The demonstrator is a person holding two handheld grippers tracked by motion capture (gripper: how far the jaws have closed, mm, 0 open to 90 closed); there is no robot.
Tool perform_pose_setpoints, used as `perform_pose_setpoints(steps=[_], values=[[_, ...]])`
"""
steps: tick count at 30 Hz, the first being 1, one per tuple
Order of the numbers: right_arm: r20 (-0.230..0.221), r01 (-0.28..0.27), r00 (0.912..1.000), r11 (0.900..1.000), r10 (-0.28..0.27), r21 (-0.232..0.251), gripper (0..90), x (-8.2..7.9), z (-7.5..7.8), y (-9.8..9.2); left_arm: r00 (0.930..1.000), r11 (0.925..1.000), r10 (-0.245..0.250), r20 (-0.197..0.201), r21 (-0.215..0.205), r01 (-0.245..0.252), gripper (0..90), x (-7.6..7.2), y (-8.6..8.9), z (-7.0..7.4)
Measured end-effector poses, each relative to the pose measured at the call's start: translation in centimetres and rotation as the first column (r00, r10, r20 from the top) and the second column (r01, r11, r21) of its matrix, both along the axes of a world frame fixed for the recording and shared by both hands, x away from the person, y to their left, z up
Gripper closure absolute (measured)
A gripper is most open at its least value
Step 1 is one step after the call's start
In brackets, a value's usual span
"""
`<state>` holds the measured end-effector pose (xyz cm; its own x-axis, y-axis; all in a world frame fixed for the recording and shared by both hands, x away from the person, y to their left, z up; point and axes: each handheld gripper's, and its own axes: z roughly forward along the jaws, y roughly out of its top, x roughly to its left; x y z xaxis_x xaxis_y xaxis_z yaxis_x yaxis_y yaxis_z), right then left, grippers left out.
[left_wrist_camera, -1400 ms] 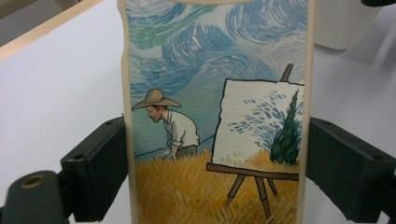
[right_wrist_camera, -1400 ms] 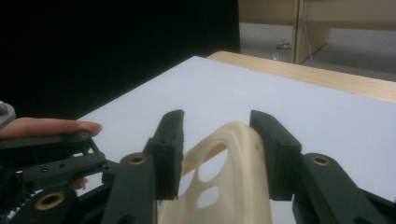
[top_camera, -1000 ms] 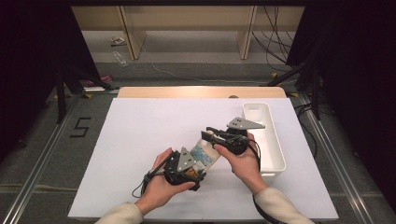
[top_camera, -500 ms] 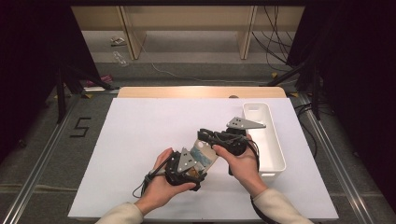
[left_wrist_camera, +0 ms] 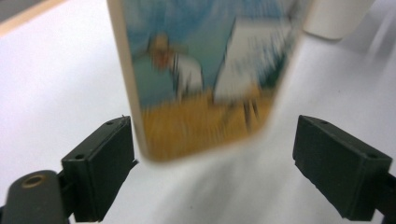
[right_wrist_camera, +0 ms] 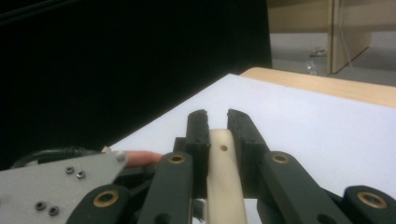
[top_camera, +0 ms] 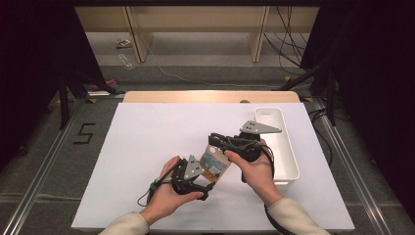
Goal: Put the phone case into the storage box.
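Card edge pinched, right gripper

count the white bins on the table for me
1. The white bin sits near the table's right edge, just beyond the right gripper, which is shut on the picture card. No other bin shows; hands might hide something small.

High view sits above the person's side, looking forward and down over the whole white table; left gripper view looks close along its jaws at the picture card, right gripper view low across the table toward its far edge, all sharing that card.
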<state>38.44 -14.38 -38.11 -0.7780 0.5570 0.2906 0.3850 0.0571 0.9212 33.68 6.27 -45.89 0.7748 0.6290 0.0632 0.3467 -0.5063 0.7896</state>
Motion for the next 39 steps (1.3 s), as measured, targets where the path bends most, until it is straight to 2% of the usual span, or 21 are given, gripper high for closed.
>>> perform_pose_setpoints(steps=[5,12,17,21,27,33,39], values=[[0.010,0.008,0.9999,1.000,-0.008,0.004,79.7,0.1,0.5,-0.5,0.9996,0.9996,0.023,-0.016,-0.017,-0.024,13.2,0.3,0.4,0.0],[0.026,0.002,0.9997,0.999,0.000,-0.044,79.6,0.2,0.6,-0.6,0.9982,0.9966,0.051,-0.033,-0.063,-0.053,15.3,0.7,1.1,0.2],[0.037,-0.018,0.9991,0.996,0.021,-0.085,79.6,0.3,0.7,-0.6,0.9977,0.9942,0.053,-0.042,-0.091,-0.056,16.4,0.9,1.6,0.4],[0.036,-0.059,0.9973,0.991,0.064,-0.119,79.5,0.4,0.8,-0.6,0.9976,0.9929,0.041,-0.055,-0.109,-0.047,17.7,1.1,2.0,0.4],[0.039,-0.117,0.9914,0.981,0.125,-0.157,79.5,0.5,0.8,-0.6,0.9987,0.9927,0.017,-0.048,-0.119,-0.022,19.0,1.2,2.0,0.4],[0.038,-0.144,0.9876,0.975,0.152,-0.167,79.5,0.5,0.8,-0.6,0.9991,0.9949,-0.017,-0.038,-0.100,0.013,20.2,1.3,2.1,0.3],[0.032,-0.164,0.9846,0.970,0.172,-0.178,79.5,0.5,0.8,-0.5,0.9988,0.9944,-0.026,-0.043,-0.104,0.021,21.5,1.6,2.5,0.2]])
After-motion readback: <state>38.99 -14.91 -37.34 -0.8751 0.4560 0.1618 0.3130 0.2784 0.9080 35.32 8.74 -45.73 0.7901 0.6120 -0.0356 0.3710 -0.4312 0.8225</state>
